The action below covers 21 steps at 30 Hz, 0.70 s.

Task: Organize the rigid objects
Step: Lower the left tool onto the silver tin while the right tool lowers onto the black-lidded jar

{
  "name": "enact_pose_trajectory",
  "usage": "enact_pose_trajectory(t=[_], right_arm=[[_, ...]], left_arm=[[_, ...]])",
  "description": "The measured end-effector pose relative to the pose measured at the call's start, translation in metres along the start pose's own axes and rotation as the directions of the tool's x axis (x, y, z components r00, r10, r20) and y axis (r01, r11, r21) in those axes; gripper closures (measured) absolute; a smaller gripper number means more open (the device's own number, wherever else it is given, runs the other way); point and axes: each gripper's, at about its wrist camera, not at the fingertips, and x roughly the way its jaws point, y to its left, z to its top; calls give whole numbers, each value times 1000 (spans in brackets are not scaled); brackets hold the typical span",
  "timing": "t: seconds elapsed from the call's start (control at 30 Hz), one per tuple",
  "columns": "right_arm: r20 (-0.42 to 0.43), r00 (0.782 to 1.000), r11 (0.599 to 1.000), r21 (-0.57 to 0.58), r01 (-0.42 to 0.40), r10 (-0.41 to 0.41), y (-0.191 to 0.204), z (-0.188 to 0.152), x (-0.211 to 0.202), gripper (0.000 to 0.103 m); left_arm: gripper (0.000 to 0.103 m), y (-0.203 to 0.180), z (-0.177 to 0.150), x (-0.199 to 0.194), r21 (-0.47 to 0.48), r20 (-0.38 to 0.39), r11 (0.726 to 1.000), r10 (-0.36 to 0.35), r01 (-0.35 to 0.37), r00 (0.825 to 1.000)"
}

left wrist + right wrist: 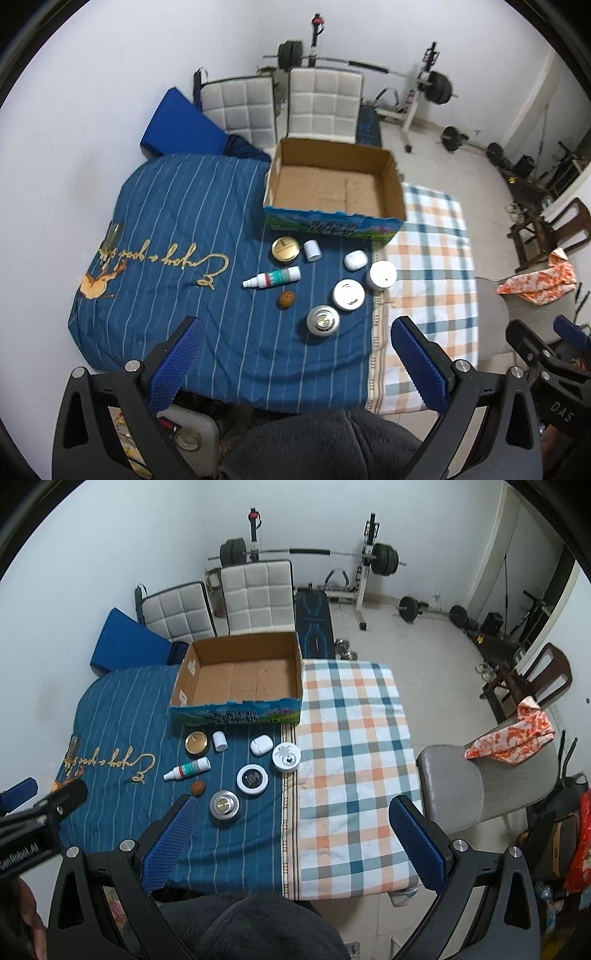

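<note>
The work looks not started. The cardboard box (334, 184) stands empty on the far part of the surface (184, 229), which is covered with a blue striped cloth and a checked cloth (354, 760). All the small things lie on the blue cloth, on the near side of the box. I judge that the step in hand is the choice of a first thing. The next move calls for one pair of tongs to come down over one thing, close on it, and carry it over the box wall.

Near the box I count eight small things. There are four round flat containers: a white jar (381, 275) close to the checked cloth, a silver-rimmed tin (252, 778) with a dark lid, a metal tin (323, 321) farthest from the box, and a gold tin (284, 249) just beside the box. Then one spray bottle (272, 277) lying on its side, one white earbud case (261, 745), one small white bottle (311, 250), and one walnut (286, 298).

The left tongs (291, 373) are wide apart and hold nothing. The right tongs (295, 849) are also wide apart and hold nothing. Both hover well on the near side of the box, above the near edge of the surface.
</note>
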Motion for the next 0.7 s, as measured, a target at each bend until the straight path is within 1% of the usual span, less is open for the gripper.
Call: enact_pose_trajectory(t=[0.1, 0.2, 0.3, 0.37, 0.43, 0.5, 0.57, 0.63, 0.7], right_arm=[[-51, 999, 1000, 3, -2, 2, -5, 3, 37, 0], [-116, 993, 1000, 8, -2, 3, -9, 7, 81, 0], [-178, 984, 1000, 0, 9, -9, -11, 9, 133, 0], [-231, 973, 1000, -10, 14, -16, -10, 5, 172, 0], [-261, 965, 1000, -18, -3, -2, -10, 0, 208, 0], [-290, 957, 999, -34, -6, -4, -6, -5, 238, 0], [-327, 945, 999, -44, -13, -2, -5, -12, 273, 0], [-368, 930, 998, -55, -13, -8, -3, -19, 306, 0], [-393, 920, 998, -63, -9, -16, -2, -24, 332, 0]], left_arm=[[0, 2, 4, 38, -6, -56, 1000, 18, -18, 998], [0, 3, 5, 83, -8, -120, 1000, 28, -29, 992], [0, 0, 2, 132, 8, -182, 998, 57, -57, 982], [0, -5, -4, 172, 16, -227, 998, 59, -57, 972], [0, -11, -10, 208, 34, -289, 997, 75, -68, 954], [0, -18, -18, 244, 52, -330, 996, 81, -67, 940], [0, -27, -28, 277, 82, -380, 994, 93, -67, 920], [0, -34, -35, 301, 104, -410, 992, 107, -70, 906], [0, -40, -42, 324, 122, -439, 990, 122, -75, 890]])
